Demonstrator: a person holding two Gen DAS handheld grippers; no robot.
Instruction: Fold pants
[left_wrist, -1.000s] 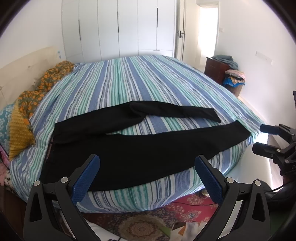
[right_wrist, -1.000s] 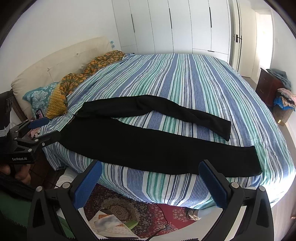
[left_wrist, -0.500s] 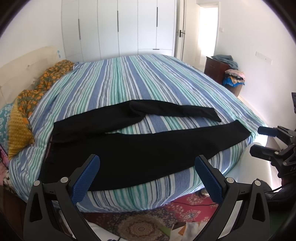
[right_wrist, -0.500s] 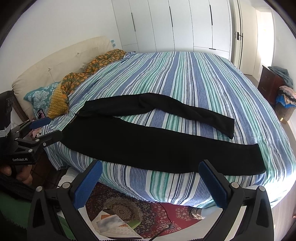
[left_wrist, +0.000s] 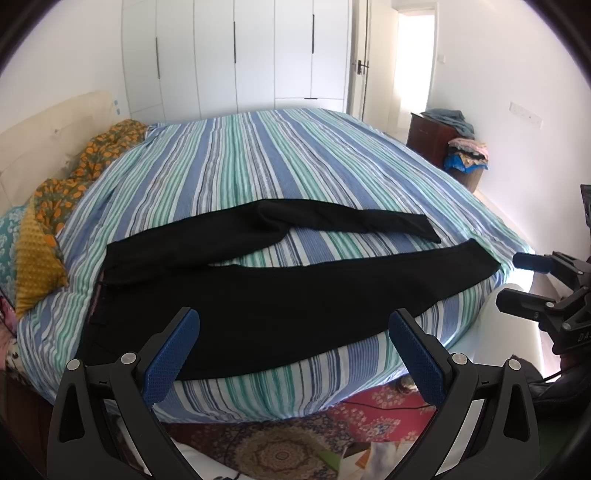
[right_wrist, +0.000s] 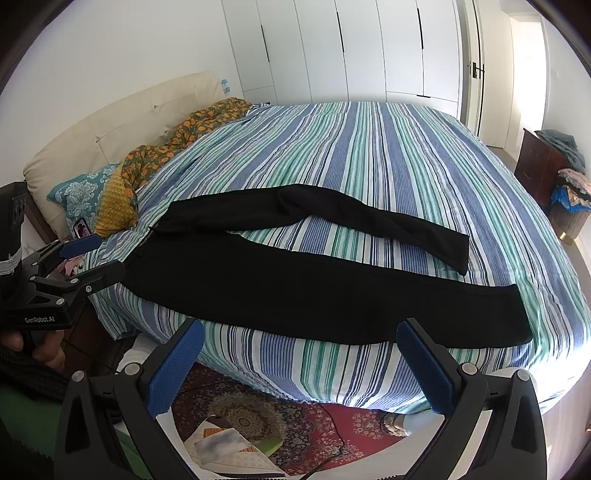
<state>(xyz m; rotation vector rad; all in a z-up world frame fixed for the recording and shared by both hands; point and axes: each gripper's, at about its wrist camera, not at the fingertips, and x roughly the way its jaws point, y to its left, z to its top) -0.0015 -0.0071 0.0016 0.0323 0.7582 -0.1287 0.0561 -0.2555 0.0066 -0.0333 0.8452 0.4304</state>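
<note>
Black pants (right_wrist: 295, 273) lie spread flat along the near edge of the striped bed (right_wrist: 388, 155), waistband toward the pillows, legs split in a narrow V with the far leg bent. We hold the left gripper (left_wrist: 291, 354) off the bed's edge near the waist end, its blue-padded jaws wide apart and empty. Our right gripper (right_wrist: 299, 365) hangs likewise short of the mattress by the lower leg, jaws parted, gripping nothing. A yellow cushion (right_wrist: 114, 206) sits just beside the waistband. Below, a patterned rug (right_wrist: 258, 413) carries scattered papers (right_wrist: 229, 446).
</note>
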